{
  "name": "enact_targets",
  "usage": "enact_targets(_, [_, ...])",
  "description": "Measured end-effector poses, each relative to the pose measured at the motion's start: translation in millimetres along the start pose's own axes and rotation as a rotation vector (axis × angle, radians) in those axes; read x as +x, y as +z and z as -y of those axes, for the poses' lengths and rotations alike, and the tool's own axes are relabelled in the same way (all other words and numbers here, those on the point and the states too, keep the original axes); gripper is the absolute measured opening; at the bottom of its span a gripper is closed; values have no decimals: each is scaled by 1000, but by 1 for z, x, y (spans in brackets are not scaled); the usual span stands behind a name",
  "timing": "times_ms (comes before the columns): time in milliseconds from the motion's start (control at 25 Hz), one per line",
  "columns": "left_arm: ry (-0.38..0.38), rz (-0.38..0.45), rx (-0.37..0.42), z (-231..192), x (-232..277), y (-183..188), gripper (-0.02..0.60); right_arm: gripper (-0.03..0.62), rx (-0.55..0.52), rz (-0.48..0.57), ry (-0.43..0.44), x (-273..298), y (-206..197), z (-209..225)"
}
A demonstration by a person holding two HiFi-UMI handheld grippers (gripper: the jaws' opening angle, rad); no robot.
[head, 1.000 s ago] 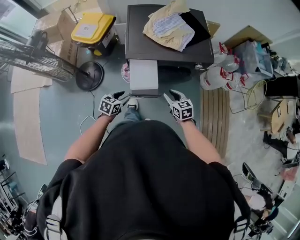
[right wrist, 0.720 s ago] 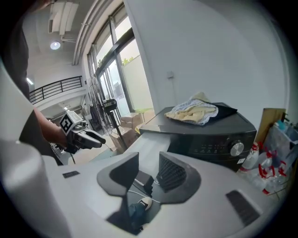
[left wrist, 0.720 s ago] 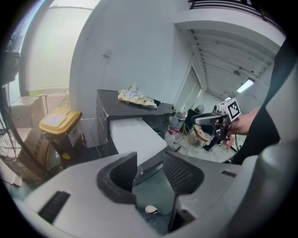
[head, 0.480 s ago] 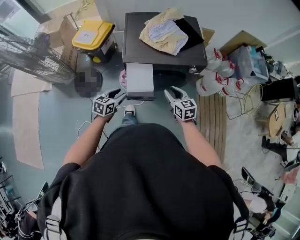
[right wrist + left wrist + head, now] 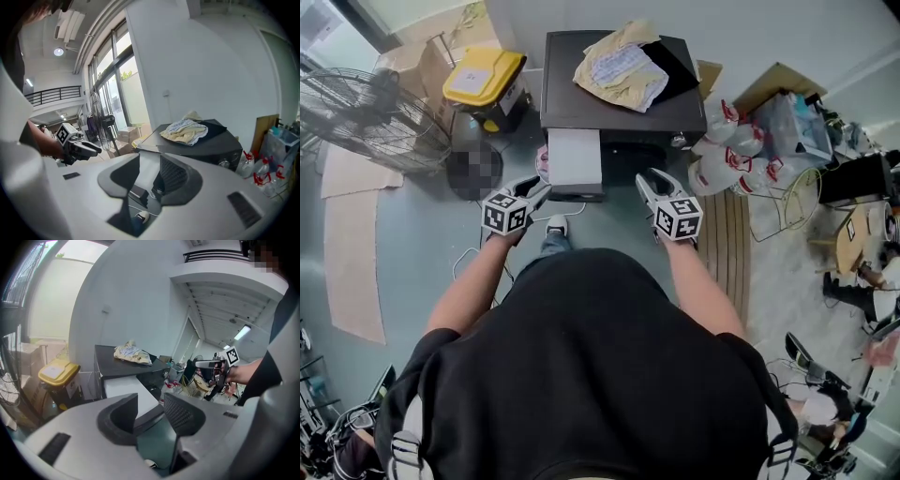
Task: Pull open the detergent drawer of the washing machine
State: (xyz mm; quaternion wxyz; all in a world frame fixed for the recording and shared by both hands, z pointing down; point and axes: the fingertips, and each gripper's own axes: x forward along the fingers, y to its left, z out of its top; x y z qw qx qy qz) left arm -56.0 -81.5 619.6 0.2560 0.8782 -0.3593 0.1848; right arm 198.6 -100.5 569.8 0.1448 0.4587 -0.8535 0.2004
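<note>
The dark washing machine [image 5: 619, 103] stands in front of me, seen from above. Its pale detergent drawer [image 5: 574, 161] sticks out of the front at the left. My left gripper [image 5: 539, 189] hovers just left of the drawer's front end, open and empty. My right gripper [image 5: 649, 180] hangs in front of the machine, right of the drawer, also open and empty. In the left gripper view the jaws [image 5: 150, 404] frame the drawer [image 5: 123, 386], with a clear gap to it. The right gripper view looks across its open jaws [image 5: 150, 169] at the machine [image 5: 211, 143] and the left gripper [image 5: 86, 148].
Crumpled cloths [image 5: 619, 61] lie on the machine's top. A yellow-lidded bin [image 5: 483, 75] and a standing fan [image 5: 375, 117] are at the left. Bags with bottles [image 5: 741, 155] and a slatted wooden board [image 5: 733, 239] are at the right. My shoe [image 5: 556, 225] is below the drawer.
Both grippers have risen and come closer to the machine's front. Their jaws stay as wide as before, and the drawer has not moved.
</note>
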Motion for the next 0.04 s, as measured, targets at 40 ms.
enact_targets(40, [-1,-1,0,2,-1,-2,178,138,-1,1,0,-2,-1,-1])
